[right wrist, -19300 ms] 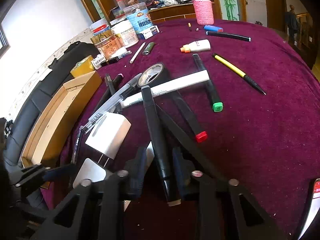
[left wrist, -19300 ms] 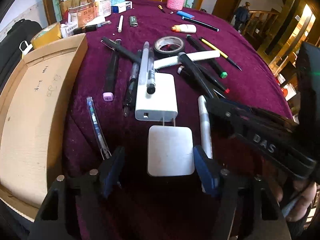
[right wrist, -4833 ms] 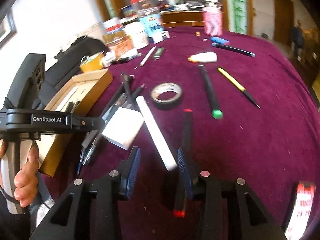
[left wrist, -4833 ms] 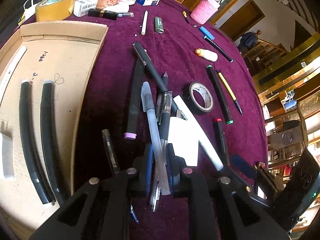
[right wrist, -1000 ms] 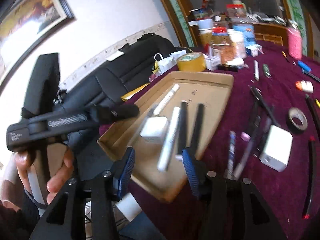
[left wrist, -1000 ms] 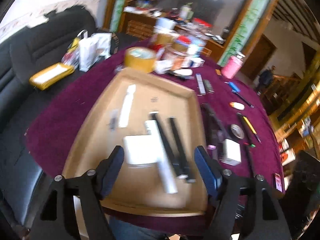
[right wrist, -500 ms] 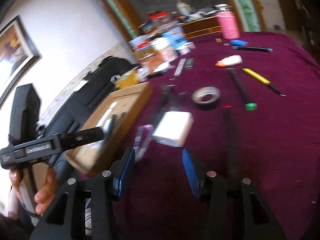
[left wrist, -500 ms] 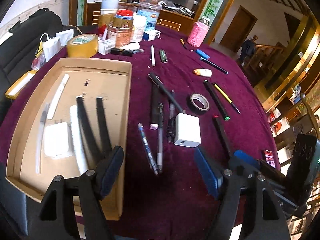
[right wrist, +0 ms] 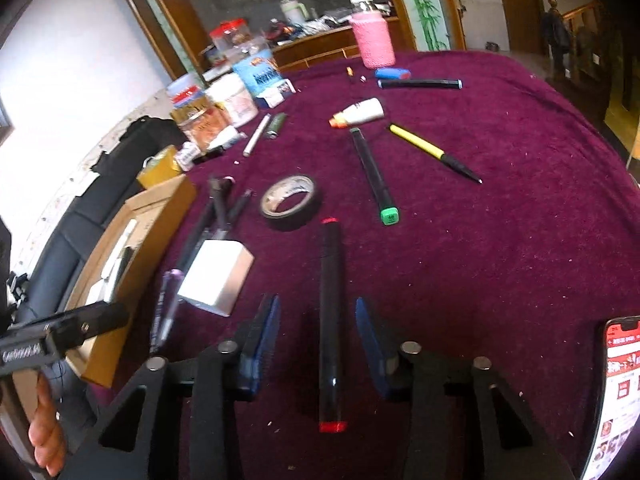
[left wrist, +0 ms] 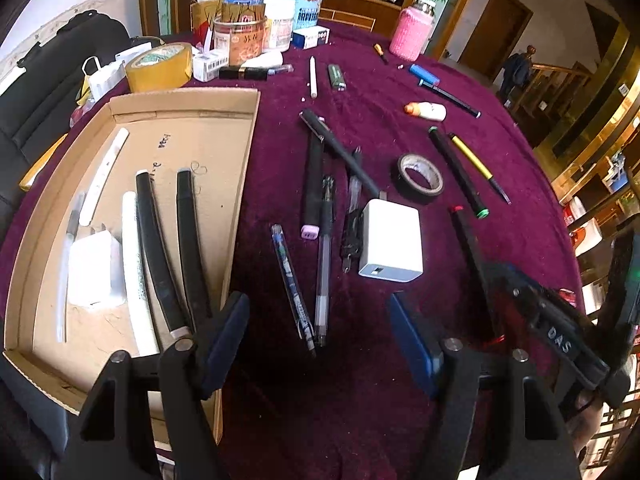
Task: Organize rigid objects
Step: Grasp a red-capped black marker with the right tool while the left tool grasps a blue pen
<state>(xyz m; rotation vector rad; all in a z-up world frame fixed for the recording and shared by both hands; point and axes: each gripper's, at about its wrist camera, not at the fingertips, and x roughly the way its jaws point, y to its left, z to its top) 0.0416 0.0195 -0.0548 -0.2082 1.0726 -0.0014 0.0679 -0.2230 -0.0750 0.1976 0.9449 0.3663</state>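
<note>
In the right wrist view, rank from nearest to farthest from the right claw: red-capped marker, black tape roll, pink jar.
1. Red-capped marker: between the closing pads of the right claw.
2. Black tape roll: mid-table, slightly left.
3. Pink jar: far table edge.

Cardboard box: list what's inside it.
In the box: two black markers, two white markers, a white charger, a clear pen. The left tongs hide its near corner.
</note>
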